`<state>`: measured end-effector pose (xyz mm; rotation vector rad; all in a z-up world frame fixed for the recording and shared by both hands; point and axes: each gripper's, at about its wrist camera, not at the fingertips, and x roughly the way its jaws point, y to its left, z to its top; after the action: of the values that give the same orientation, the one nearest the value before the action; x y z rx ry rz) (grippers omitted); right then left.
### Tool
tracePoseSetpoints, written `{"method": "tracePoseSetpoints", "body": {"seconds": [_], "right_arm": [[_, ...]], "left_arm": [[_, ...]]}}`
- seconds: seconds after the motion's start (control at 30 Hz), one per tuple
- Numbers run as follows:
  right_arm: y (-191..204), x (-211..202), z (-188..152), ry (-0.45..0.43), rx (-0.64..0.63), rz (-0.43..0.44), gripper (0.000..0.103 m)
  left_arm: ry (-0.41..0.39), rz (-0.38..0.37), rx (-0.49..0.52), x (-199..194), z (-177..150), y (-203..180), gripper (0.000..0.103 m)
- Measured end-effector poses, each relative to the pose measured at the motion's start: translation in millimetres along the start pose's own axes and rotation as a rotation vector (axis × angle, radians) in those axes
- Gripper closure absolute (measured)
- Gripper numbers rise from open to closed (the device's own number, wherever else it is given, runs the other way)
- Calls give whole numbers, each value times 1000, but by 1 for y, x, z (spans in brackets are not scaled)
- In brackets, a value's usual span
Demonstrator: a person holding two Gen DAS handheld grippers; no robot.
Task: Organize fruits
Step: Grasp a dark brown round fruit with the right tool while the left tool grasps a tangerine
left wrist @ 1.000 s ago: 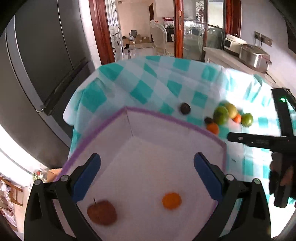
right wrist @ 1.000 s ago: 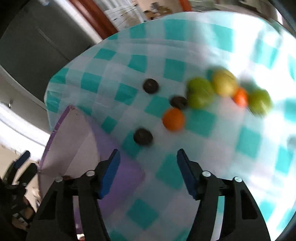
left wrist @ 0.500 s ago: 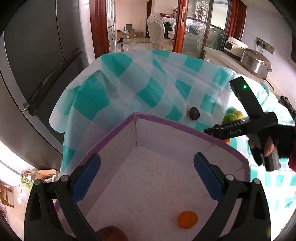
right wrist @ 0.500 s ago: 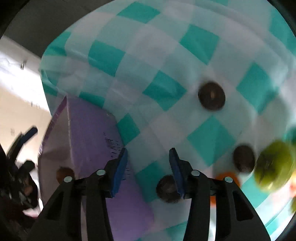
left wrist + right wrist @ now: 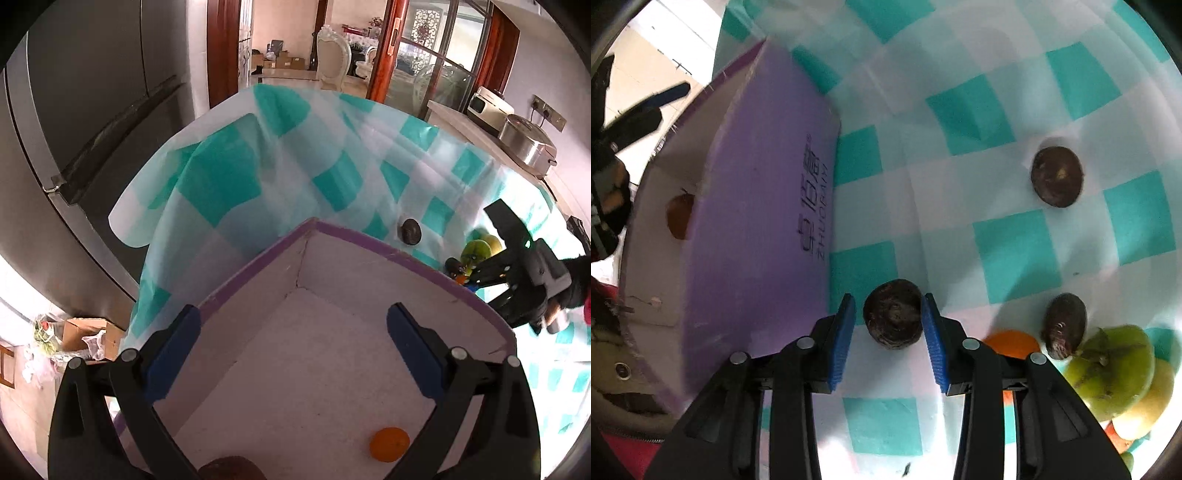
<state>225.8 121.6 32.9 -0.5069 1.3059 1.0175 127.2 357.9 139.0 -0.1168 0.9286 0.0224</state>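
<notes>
My right gripper (image 5: 889, 306) points steeply down at the checked tablecloth, its jaws closing around a dark round fruit (image 5: 892, 321). The right pad touches the fruit; a thin gap shows at the left pad. Two more dark fruits (image 5: 1057, 176) (image 5: 1065, 325), an orange (image 5: 1012, 343), a green fruit (image 5: 1112, 365) and a yellow one (image 5: 1148, 406) lie to the right. My left gripper (image 5: 291, 314) hangs open over the purple-rimmed box (image 5: 369, 240), with nothing between its fingers. Inside the box lie an orange (image 5: 389, 444) and a brown fruit (image 5: 231, 469).
The box's purple outer wall (image 5: 757, 221) stands just left of the right gripper. The tablecloth (image 5: 258, 177) drapes over the table's far edge toward a grey fridge (image 5: 92, 129). A counter with a metal pot (image 5: 528, 144) sits at the back right.
The right gripper rolled, came down beside the box and narrowed its jaws around a dark fruit. The left gripper shifted along the box; the fruits inside now sit lower in its view.
</notes>
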Motion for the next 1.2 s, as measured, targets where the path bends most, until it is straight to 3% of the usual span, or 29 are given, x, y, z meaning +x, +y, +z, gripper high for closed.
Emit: {"method": "tracePoseSetpoints", "body": {"seconds": [0.1, 0.2, 0.33, 0.47, 0.63, 0.73, 0.83, 0.9, 0.93, 1.13, 1.2], "right_arm": [[6, 10, -5, 21, -23, -40, 70], [11, 3, -21, -12, -26, -107, 71], [12, -16, -62, -90, 104, -152, 72], [15, -47, -125, -229, 369, -201, 72], [44, -64, -205, -329, 662, -236, 71], [58, -71, -237, -357, 763, -245, 71], [67, -83, -259, -380, 812, -243, 71], [72, -75, -254, -396, 835, -248, 71], [74, -77, -260, -409, 845, -252, 71], [80, -91, -270, -466, 852, -265, 71], [82, -89, -268, -477, 853, -267, 71]], "left_arm": [[-7, -3, 23, 0, 3, -6, 2], [-23, -18, 56, -2, 11, -15, 2], [-34, -96, 102, 2, 38, -41, 2], [150, -232, 178, 38, 83, -101, 2], [344, -310, 371, 85, 96, -200, 2], [490, -267, 473, 126, 84, -252, 8], [645, -241, 525, 161, 68, -277, 20], [731, -215, 578, 183, 56, -287, 22], [768, -184, 612, 195, 50, -291, 28], [876, -133, 652, 229, 30, -293, 50], [820, -168, 656, 225, 31, -296, 58]]}}
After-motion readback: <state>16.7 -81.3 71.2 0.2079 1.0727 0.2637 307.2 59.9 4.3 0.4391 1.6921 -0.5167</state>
